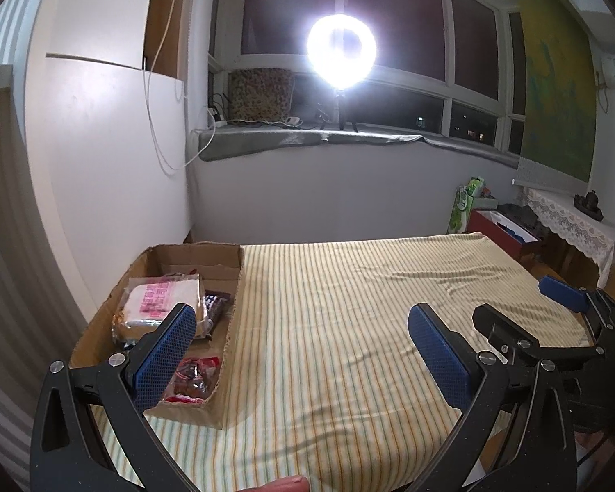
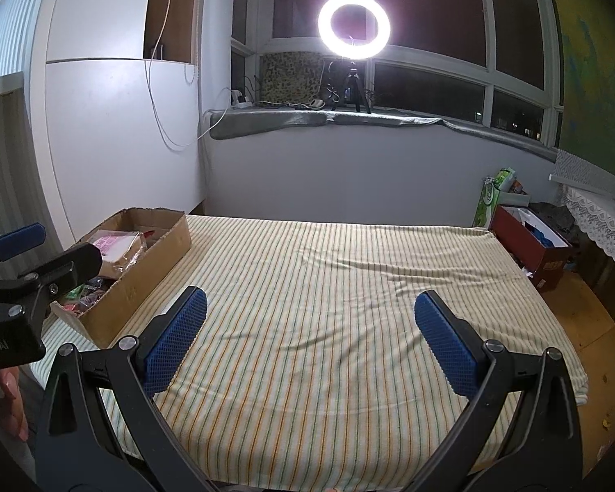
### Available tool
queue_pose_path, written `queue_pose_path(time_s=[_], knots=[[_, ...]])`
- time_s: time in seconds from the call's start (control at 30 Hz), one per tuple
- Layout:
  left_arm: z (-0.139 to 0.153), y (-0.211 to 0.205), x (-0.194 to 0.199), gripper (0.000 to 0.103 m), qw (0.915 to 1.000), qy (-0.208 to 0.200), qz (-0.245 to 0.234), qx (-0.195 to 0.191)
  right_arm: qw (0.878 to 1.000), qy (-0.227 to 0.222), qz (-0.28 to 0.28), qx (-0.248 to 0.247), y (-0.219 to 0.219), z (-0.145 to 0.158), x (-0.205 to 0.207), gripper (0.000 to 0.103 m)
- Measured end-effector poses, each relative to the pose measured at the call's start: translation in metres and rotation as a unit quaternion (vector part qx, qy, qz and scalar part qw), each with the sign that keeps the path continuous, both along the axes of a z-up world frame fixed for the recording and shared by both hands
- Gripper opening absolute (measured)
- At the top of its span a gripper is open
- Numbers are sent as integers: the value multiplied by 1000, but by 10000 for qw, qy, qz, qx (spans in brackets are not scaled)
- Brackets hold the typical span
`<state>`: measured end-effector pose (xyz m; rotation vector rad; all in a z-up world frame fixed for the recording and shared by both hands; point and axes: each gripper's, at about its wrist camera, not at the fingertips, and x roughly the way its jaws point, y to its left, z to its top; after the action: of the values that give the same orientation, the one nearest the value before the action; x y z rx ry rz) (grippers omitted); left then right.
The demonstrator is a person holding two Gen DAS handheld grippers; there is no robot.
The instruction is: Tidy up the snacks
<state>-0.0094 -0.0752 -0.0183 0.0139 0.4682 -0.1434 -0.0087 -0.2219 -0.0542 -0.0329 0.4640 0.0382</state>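
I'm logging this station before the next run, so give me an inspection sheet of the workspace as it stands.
Surface: striped sheet, wrinkled, bare apart from the box.
Job's things: cardboard box at the sheet's left edge, open; inside it a pink-and-white packet, a red packet and other wrappers.
Clutter: nothing seen on the sheet.
Grippers: left gripper open, empty, one finger over the box; right gripper open, empty, over bare sheet.
Cables: white cord hanging down the cabinet; more wires on the sill.
Surroundings: ring light on the sill, dark window, red box on the floor at right.
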Motion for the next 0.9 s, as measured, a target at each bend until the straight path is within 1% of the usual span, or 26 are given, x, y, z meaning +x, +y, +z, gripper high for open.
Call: queue_pose_path(time_s=[0.9], knots=[[1, 1, 1, 102, 10000, -18, -13, 44, 10000, -9, -10, -33, -6, 2, -3, 103]])
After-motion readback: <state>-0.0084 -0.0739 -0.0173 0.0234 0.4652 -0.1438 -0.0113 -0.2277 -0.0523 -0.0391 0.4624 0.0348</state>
